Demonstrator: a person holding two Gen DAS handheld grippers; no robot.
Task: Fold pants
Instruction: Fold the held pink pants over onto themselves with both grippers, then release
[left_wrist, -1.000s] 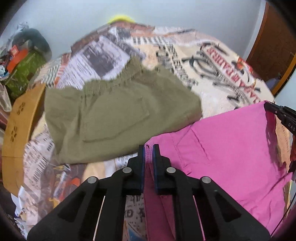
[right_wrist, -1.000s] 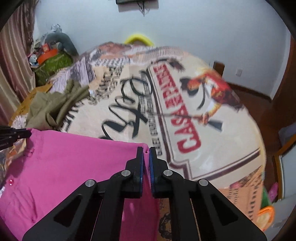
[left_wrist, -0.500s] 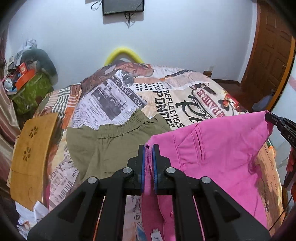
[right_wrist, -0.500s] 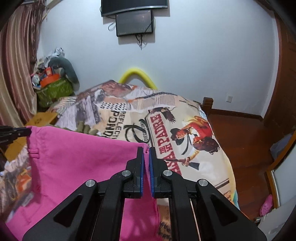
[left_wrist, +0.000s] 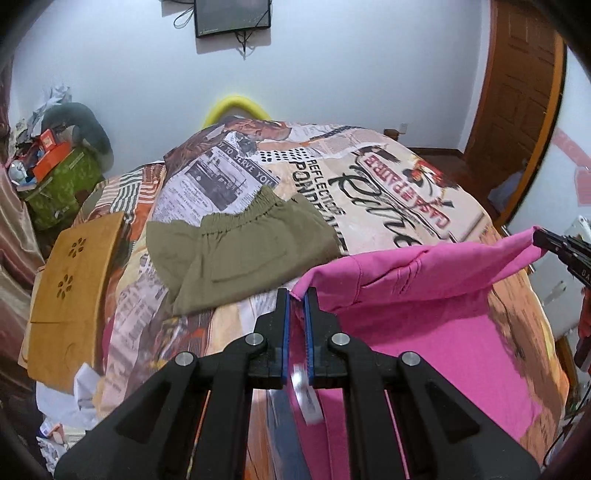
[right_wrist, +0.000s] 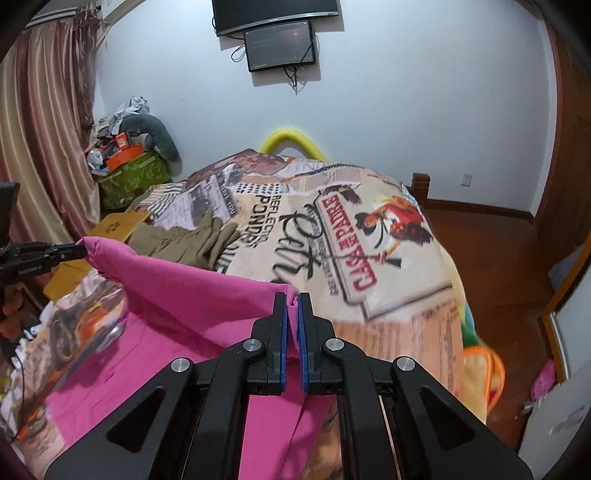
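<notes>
Pink pants (left_wrist: 417, 280) hang stretched between my two grippers above the near end of the bed (left_wrist: 369, 192). My left gripper (left_wrist: 296, 295) is shut on one top corner of the pink pants. My right gripper (right_wrist: 291, 299) is shut on the other top corner of the pink pants (right_wrist: 192, 291). The cloth sags between them and its lower part lies on the bed. The right gripper (left_wrist: 550, 242) shows at the right edge of the left wrist view, and the left gripper (right_wrist: 70, 252) at the left edge of the right wrist view.
Olive green shorts (left_wrist: 240, 251) lie on the printed bedspread beyond the pink pants, also seen in the right wrist view (right_wrist: 184, 243). A wooden board (left_wrist: 70, 291) leans at the bed's left side. A cluttered green box (right_wrist: 129, 177) stands by the curtain. Bare floor (right_wrist: 491, 236) lies right of the bed.
Both grippers have lifted the pink pants up off the bed and tilted upward, so the wall and screens come into view. The pants now sag lower between them than half a second ago.
</notes>
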